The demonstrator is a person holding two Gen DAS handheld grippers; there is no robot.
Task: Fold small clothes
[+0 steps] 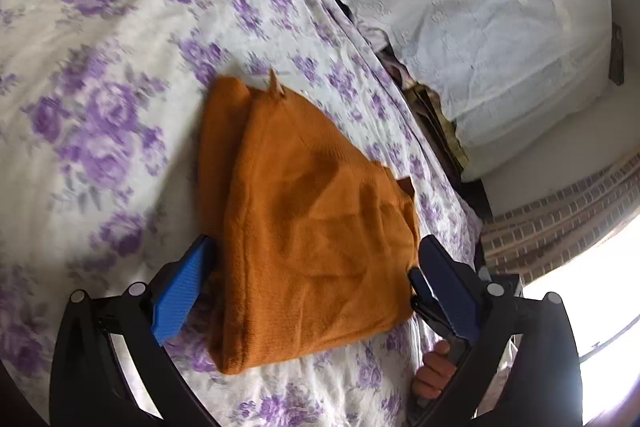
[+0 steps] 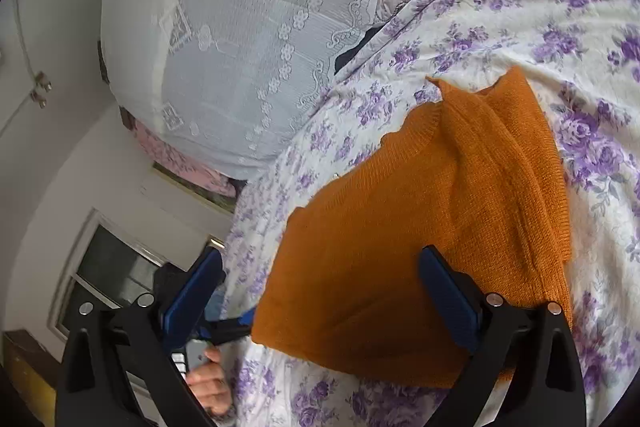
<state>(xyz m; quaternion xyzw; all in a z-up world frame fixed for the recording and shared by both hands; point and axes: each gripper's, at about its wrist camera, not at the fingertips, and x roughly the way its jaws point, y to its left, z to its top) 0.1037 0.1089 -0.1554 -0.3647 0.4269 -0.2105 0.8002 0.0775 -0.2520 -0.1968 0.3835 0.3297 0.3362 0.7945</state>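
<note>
A small orange knit garment (image 1: 312, 219) lies folded on the purple-flowered bedsheet (image 1: 100, 47). My left gripper (image 1: 316, 259) is open above it, its blue fingers (image 1: 184, 291) spread to either side of the cloth and holding nothing. In the right wrist view the same garment (image 2: 440, 219) lies on the sheet (image 2: 560, 7). My right gripper (image 2: 320, 267) is open too, with one finger (image 2: 448, 291) over the garment and the other off its left edge. Each view shows the other gripper and a hand near the garment's edge.
A pale lace-covered pillow (image 1: 480, 7) lies at the head of the bed, also in the right wrist view (image 2: 240, 47). Dark items sit in the gap beside it. The bed edge, a brick wall (image 1: 560, 219) and a bright window are to the right.
</note>
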